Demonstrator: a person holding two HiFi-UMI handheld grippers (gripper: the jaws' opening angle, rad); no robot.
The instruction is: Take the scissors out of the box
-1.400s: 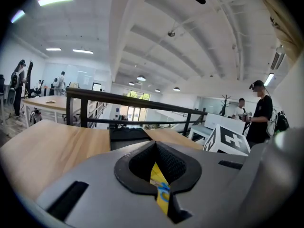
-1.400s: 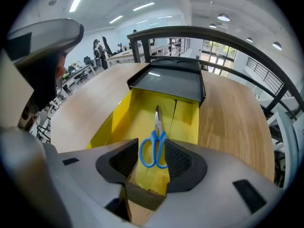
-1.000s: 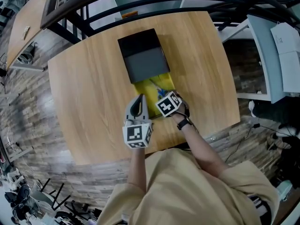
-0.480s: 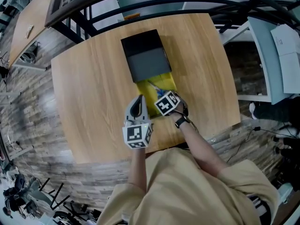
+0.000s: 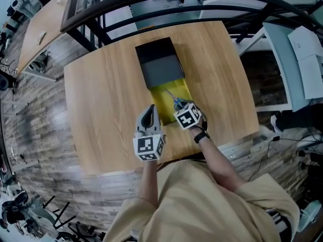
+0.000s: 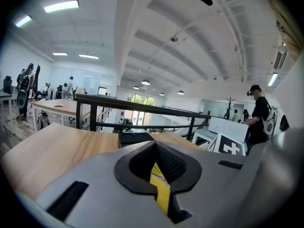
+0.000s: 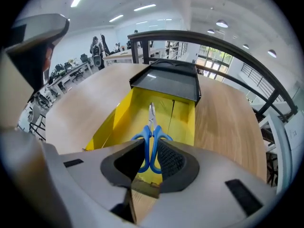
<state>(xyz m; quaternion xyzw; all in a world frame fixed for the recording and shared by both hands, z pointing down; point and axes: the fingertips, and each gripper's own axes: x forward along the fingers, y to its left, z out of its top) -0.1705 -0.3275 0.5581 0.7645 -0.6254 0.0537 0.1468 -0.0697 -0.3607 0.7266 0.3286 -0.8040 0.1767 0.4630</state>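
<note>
Right gripper view only: right gripper closing, pads pinching scissors by blue handles, over yellow box. Left gripper view: left gripper nipped onto box edge. Head view: both grippers at box's near end, on table.

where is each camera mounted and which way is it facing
Head view: on the person's head, looking steeply down at the table, the yellow box and its black sleeve; both forearms, left tongs and right tongs show.
Left gripper view: rides the left tongs, nearly level across the table toward a railing; tongs shut on a yellow box edge.
Right gripper view: rides the right tongs, tilted down into the box; tongs closing on the scissors by their blue handles.
Shared: all three show the yellow box and black sleeve.
</note>
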